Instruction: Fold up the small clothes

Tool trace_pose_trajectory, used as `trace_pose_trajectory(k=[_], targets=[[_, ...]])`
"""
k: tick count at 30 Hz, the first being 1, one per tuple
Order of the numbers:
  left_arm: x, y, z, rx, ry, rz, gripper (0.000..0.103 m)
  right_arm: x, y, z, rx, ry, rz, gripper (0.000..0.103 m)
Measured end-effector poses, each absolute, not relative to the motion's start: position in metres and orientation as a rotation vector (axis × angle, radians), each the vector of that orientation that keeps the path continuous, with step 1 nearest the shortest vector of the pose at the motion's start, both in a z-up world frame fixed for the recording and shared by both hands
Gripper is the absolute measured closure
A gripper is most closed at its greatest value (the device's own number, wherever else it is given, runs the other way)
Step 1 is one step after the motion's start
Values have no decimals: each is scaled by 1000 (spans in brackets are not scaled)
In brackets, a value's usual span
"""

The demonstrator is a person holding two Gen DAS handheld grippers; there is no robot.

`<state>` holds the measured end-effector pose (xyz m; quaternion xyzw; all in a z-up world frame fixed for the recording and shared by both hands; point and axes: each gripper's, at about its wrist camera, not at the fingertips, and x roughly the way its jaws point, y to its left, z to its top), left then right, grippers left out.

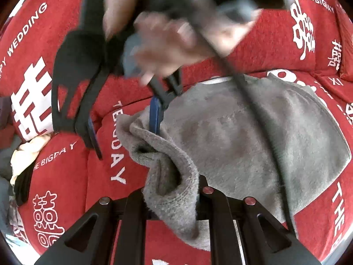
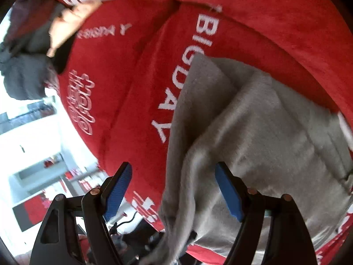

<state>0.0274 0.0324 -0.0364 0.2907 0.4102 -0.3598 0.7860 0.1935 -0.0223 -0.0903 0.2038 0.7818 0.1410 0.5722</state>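
Left wrist view: my left tongs [image 1: 174,198] pinch a bunched edge of the grey garment [image 1: 253,137], which lies on the red sofa cover [image 1: 66,176]; I should keep that edge taut. Right wrist view: my right tongs [image 2: 174,190] stand wide, tilted down, cloth between the pads [image 2: 229,194] but not pressed.

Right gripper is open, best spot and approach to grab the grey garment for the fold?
Take the grey garment at its free left-hand edge, which lies between the open right gripper fingers. That edge hangs past the red cover, so likely close on it from the front. The left gripper already pinches a bunched end.
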Motion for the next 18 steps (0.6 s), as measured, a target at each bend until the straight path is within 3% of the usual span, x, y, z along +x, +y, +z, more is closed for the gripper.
trace_pose_trajectory(k=[4, 6, 7, 18], targets=[[29, 31, -34, 612, 888, -782, 88, 196, -4, -109, 318, 1907, 296, 24], [31, 31, -33, 609, 892, -785, 88, 192, -7, -114, 320, 1904, 278, 58], [31, 32, -32, 604, 895, -793, 88, 190, -12, -115, 311, 1895, 258, 89], [-9, 10, 32, 598, 798, -960, 88, 112, -107, -30, 728, 1446, 366, 89]])
